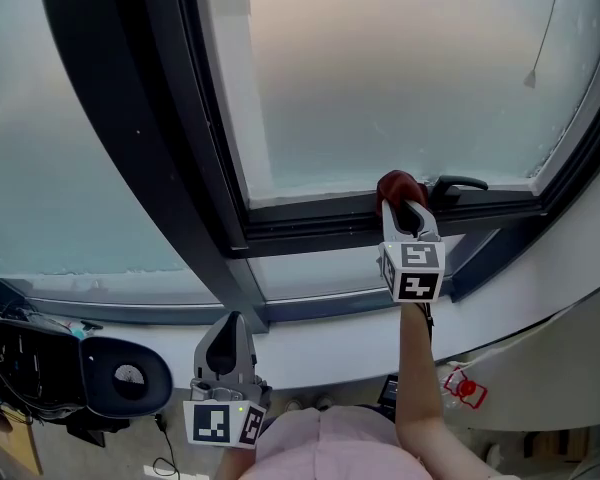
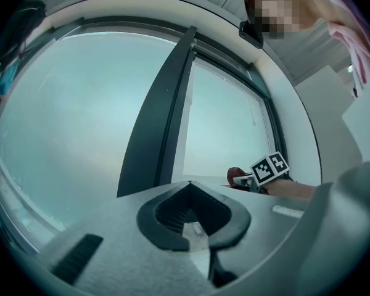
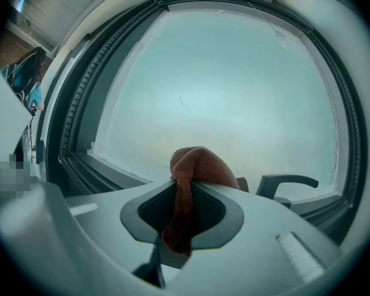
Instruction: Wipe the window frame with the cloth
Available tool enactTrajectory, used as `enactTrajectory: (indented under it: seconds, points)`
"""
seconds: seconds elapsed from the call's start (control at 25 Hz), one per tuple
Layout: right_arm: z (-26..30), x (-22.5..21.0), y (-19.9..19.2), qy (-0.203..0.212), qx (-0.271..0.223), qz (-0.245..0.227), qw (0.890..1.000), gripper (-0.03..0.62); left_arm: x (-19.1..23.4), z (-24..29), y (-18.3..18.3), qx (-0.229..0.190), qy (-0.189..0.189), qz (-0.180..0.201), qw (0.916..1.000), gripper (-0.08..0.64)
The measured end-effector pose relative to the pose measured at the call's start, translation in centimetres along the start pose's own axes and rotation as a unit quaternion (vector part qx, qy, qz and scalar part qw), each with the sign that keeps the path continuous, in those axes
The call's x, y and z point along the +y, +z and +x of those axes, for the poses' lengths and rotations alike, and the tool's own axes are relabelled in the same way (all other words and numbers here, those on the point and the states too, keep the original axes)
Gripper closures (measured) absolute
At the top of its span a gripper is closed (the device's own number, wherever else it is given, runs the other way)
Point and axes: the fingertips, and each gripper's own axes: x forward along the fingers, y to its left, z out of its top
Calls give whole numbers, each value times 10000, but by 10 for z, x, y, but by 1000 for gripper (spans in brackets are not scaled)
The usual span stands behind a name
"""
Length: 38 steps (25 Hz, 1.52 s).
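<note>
Window glass [image 1: 400, 78]: two big frosted panes, can't see anything through them. The right one fills most of the head view, and the left pane [image 1: 40, 168] runs off to the side.
Window frame [image 1: 150, 138]: dark. A thick upright bar splits the two panes, and a bottom rail [image 1: 310, 223] runs under the right pane. It curves a lot in the gripper views, but that's just the wide lens.
Sill [image 1: 320, 353]: white ledge under the frame, bare as far as I can see.
Arm [image 1: 415, 368]: the person's right arm reaches up from the bottom of the head view to the right gripper.
Right gripper [image 1: 405, 213]: up at the bottom rail of the right pane, with its marker cube [image 1: 415, 271] facing the camera. Its own view shows the jaws [image 3: 184, 211] clamped tight on the cloth.
Left gripper [image 1: 228, 343]: hanging low by the sill, under the upright bar and well apart from the action. In its own view the jaws [image 2: 194, 214] are closed together with nothing between them, pointed up at the glass.
Cloth [image 1: 398, 188]: reddish-brown and bunched up. One end is pinched in the right gripper, and the rest [image 3: 197, 165] bulges out past the tips. It sits right at the bottom rail, just left of the handle. Looks like it's touching the frame, but I can't say for sure.
Handle [image 1: 458, 184]: dark lever on the bottom rail, lying flat and pointing right. It also shows in the right gripper view [image 3: 287, 182].
Cord [image 1: 545, 38]: thin line hanging in front of the glass at top right.
</note>
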Motion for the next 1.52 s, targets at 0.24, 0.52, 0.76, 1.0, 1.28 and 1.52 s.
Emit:
enactTrajectory:
  seconds: [0.24, 0.52, 0.76, 1.0, 1.28, 1.52]
  points:
    - [-2, 0, 3, -45, -26, -3, 10000, 522, 7, -9, 2, -6, 140, 25, 9999, 565]
    - [-36, 74, 57, 613, -804, -134, 9948, 522, 14, -16, 5, -31, 216, 50, 9997, 565]
    - [-51, 158, 82, 1487, -1118, -224, 9823, 522, 18, -27, 9, -63, 280, 77, 9996, 565]
    - [-42, 216, 74, 2044, -950, -212, 9740, 522, 30, -41, 10, -66, 443, 102, 9989, 565]
    - [-25, 258, 46, 2423, -543, -238, 9684, 522, 42, -52, 11, -62, 615, 109, 9980, 565]
    - [-11, 263, 32, 2437, -426, -305, 9684, 522, 46, -53, 9, -48, 642, 93, 9979, 565]
